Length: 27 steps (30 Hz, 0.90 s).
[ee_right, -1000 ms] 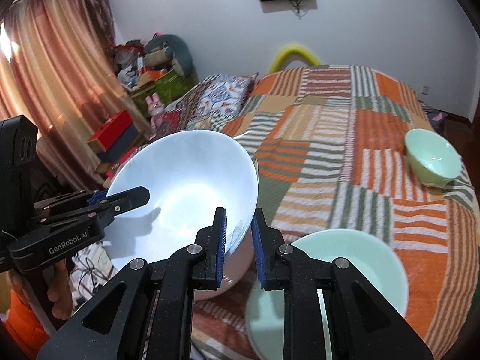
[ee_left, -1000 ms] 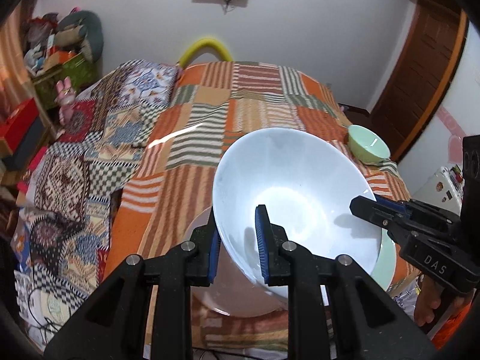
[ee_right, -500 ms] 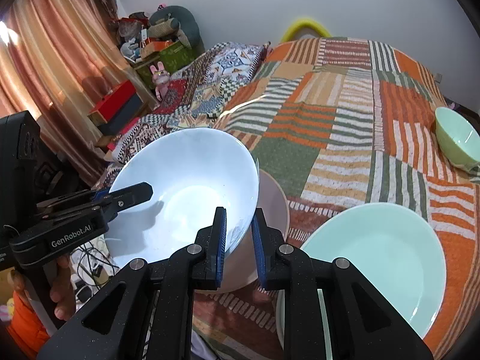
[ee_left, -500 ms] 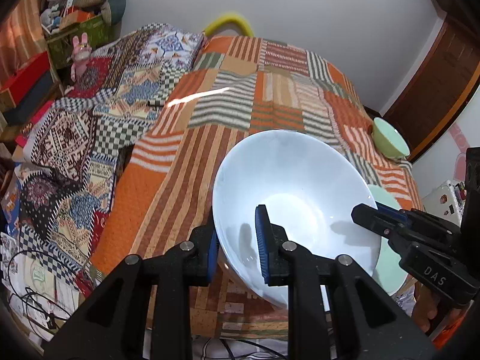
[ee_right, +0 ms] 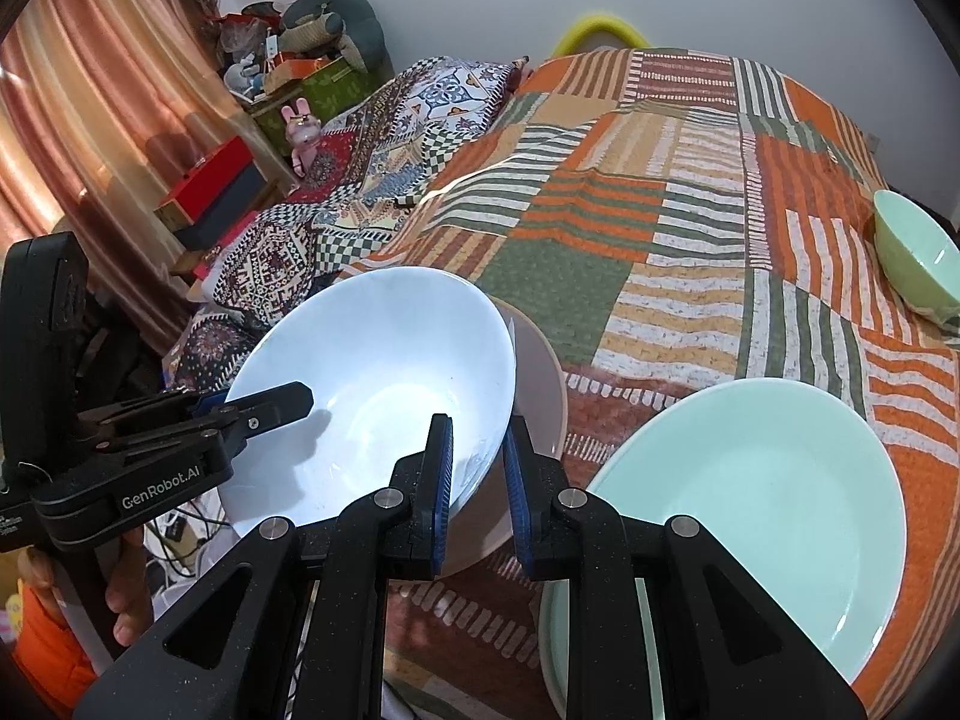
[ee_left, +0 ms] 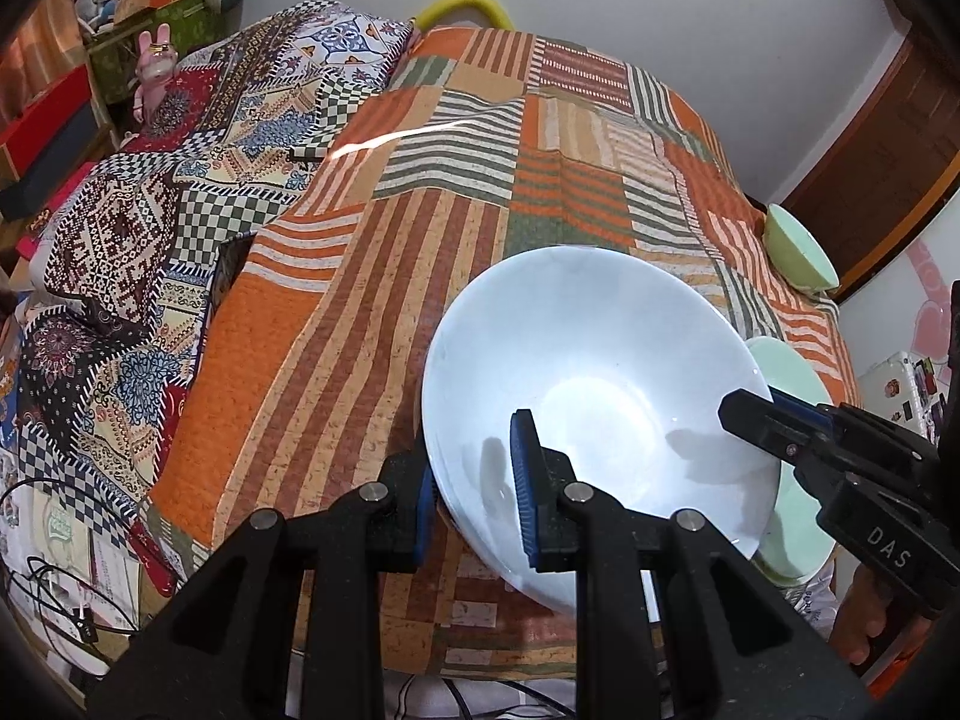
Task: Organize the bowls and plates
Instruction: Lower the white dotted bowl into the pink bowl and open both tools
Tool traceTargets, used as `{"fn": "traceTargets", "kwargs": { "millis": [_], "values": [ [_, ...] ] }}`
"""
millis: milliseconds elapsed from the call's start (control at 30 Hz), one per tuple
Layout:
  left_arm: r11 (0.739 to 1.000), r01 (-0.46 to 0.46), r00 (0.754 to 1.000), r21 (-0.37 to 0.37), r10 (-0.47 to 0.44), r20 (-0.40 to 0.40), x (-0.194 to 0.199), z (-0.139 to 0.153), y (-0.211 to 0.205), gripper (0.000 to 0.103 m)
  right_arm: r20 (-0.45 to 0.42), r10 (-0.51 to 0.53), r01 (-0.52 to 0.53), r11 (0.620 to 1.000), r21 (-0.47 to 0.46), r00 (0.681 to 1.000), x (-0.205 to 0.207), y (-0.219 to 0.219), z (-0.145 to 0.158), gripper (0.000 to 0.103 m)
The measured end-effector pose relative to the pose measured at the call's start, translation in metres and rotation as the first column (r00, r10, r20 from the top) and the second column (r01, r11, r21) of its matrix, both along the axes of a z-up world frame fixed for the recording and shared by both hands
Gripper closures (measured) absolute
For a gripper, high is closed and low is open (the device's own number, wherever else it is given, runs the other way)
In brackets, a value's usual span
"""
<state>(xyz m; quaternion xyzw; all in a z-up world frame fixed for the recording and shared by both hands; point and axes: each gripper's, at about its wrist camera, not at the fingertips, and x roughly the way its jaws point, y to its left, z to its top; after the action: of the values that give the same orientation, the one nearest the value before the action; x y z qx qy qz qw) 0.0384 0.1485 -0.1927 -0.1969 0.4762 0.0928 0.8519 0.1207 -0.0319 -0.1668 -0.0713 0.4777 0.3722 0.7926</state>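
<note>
While both tools grip it, white bowl (ee_left: 594, 378) tilted, mouth upward.

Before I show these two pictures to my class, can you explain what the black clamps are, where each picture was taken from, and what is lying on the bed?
No robot here: a person holds a hand-held gripper in each hand, each with a camera looking along its two fingers. One picture is from the left gripper, the other from the right gripper. Each also sees the other gripper from the side. Both are shut on the rim of one white bowl, at opposite sides, holding it tilted above a beige plate. Everything sits on a striped patchwork bedspread. Beside the beige plate lies a green plate, and farther off a small green bowl.
</note>
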Motion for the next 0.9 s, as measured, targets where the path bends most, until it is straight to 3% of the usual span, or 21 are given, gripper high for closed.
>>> {"fn": "traceTargets", "kwargs": {
  "millis": [733, 900],
  "values": [
    [0.999, 0.020, 0.999, 0.025, -0.019, -0.027, 0.016, -0.015, 0.000, 0.082, -0.031, 0.006, -0.006, 1.000, -0.003, 1.000, 0.013, -0.005, -0.011, 0.085],
    [0.998, 0.021, 1.000, 0.066, -0.020, -0.017, 0.016, -0.011, -0.002, 0.082, 0.018, 0.000, 0.000, 1.000, -0.004, 1.000, 0.012, -0.010, -0.003, 0.071]
  ]
}}
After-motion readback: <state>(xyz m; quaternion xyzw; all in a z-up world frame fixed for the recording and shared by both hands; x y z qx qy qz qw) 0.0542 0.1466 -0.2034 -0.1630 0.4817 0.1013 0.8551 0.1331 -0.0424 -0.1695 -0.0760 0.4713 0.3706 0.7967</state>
